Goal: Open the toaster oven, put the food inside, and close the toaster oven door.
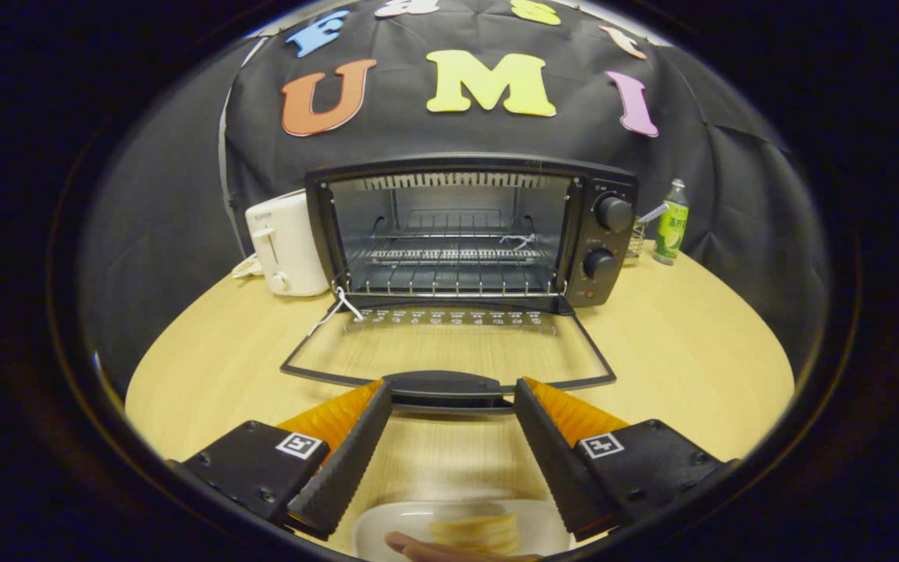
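Closest to me, under my gripper (pixel 449 398), a plate (pixel 387 527) carries the food (pixel 477 531), a pale stack, with what looks like a fingertip (pixel 418 546) at its near edge. My fingers are spread wide, holding nothing; their tips flank the handle (pixel 447 388) of the oven door (pixel 449 351), which lies fully dropped, flat over the table (pixel 691 351). Beyond it the oven (pixel 471 230) stands open, its rack (pixel 449 257) bare. A white toaster (pixel 286 242) sits just left of the oven; a green bottle (pixel 672 222) stands right of it, near the wall.
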`<state>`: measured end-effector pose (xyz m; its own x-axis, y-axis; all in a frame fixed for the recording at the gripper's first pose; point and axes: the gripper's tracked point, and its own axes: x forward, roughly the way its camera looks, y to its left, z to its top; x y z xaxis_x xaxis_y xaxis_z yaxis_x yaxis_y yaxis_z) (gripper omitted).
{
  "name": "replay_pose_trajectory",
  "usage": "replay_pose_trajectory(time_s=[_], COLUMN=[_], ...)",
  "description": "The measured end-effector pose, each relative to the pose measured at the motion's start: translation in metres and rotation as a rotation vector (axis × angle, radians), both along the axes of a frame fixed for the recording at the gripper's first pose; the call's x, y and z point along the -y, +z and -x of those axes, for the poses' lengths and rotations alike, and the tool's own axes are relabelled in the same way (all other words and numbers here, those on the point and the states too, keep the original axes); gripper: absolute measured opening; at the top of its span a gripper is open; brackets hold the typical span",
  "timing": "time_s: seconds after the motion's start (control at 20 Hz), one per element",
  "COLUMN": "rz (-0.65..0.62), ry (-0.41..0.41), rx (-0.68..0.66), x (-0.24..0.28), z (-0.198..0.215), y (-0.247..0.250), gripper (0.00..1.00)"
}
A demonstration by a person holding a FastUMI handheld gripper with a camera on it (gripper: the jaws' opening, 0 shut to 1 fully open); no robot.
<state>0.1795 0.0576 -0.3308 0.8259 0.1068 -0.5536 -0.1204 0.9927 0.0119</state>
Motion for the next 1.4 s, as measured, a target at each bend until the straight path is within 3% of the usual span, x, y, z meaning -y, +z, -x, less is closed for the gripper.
replay_pose_trajectory(time_s=[0.4, 0.8, 1.0, 1.25, 1.4], rz=[0.035, 0.094, 0.103, 0.15, 0.104], ry=[0.038, -0.031, 0.021, 0.012, -0.011], rx=[0.015, -0.105, -0.162, -0.206, -0.254], x=[0.008, 0.028, 0.019, 0.027, 0.028], z=[0.041, 0.103, 0.131, 0.137, 0.138], y=[0.021, 0.02, 0.011, -0.007, -0.019], gripper=[1.0, 1.0, 1.0, 1.0, 1.0])
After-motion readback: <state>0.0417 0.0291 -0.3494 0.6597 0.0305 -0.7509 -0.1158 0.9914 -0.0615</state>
